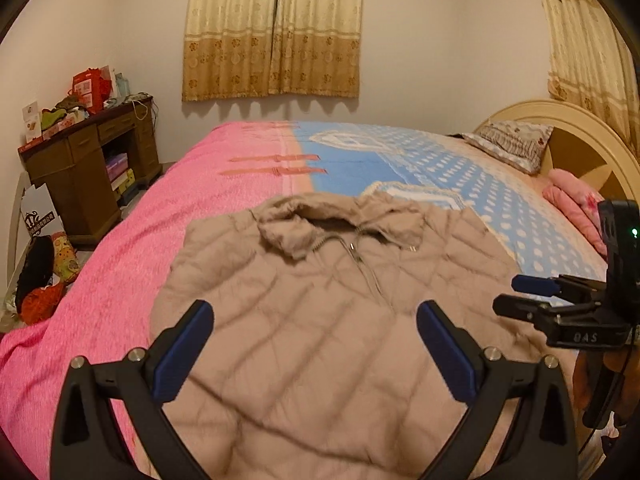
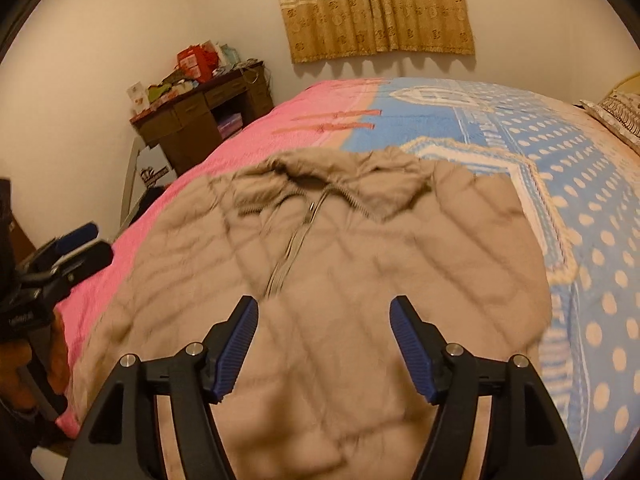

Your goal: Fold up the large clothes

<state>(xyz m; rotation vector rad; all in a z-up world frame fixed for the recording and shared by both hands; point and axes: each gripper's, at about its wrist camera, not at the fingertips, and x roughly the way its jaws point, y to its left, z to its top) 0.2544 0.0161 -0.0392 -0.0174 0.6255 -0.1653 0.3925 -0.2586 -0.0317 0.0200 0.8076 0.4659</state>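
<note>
In the left wrist view, a beige quilted zip-front jacket point(image 1: 320, 300) lay spread on the pink and blue bed cover point(image 1: 120, 240), collar toward the curtained wall. The left gripper point(image 1: 316, 344) hung above the jacket, jaws apart and empty. In the right wrist view, the right gripper point(image 2: 324, 340) was likewise apart over the jacket point(image 2: 340, 260), gripping nothing.

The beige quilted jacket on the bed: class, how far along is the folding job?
Done: the beige quilted jacket lies spread front-up on the pink and blue bedspread, zip partly closed. In hand: nothing; the left gripper and right gripper hover open above it. Left: every fold, since no sleeve or hem looks turned in.
</note>
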